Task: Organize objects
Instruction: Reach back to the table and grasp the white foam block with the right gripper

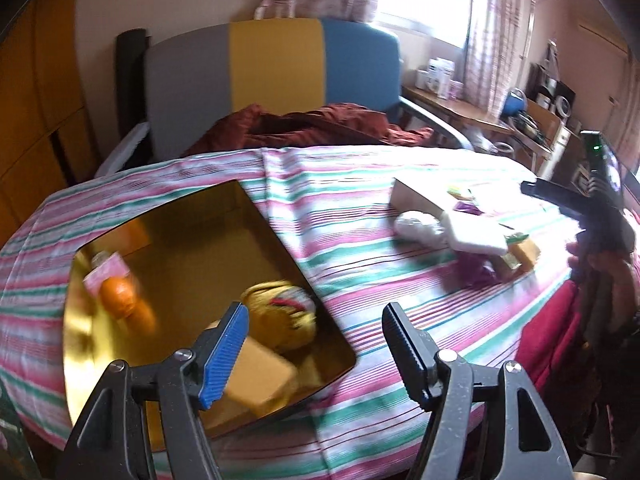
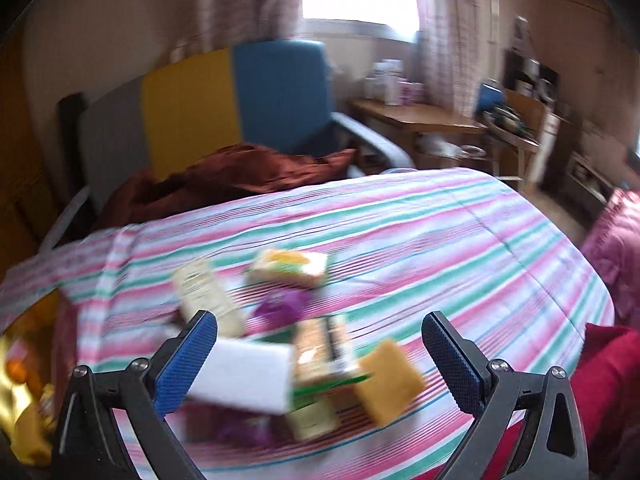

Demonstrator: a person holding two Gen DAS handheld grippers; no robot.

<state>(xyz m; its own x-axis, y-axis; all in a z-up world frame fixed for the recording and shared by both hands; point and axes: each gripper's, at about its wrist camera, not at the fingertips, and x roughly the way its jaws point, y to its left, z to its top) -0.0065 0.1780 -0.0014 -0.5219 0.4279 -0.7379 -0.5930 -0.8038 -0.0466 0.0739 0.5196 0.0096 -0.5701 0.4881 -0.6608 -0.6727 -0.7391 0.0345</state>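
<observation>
Left wrist view, spread left gripper [image 1: 314, 354] over shiny gold tray [image 1: 100, 368], right gripper [image 2: 320, 362] spread, empty.

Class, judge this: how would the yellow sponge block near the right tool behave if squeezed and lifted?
The yellow sponge block looks porous, so it probably compresses and weighs little. Its flat faces suggest it won't roll. It leans against a green packet, so lifting it may nudge that.
</observation>
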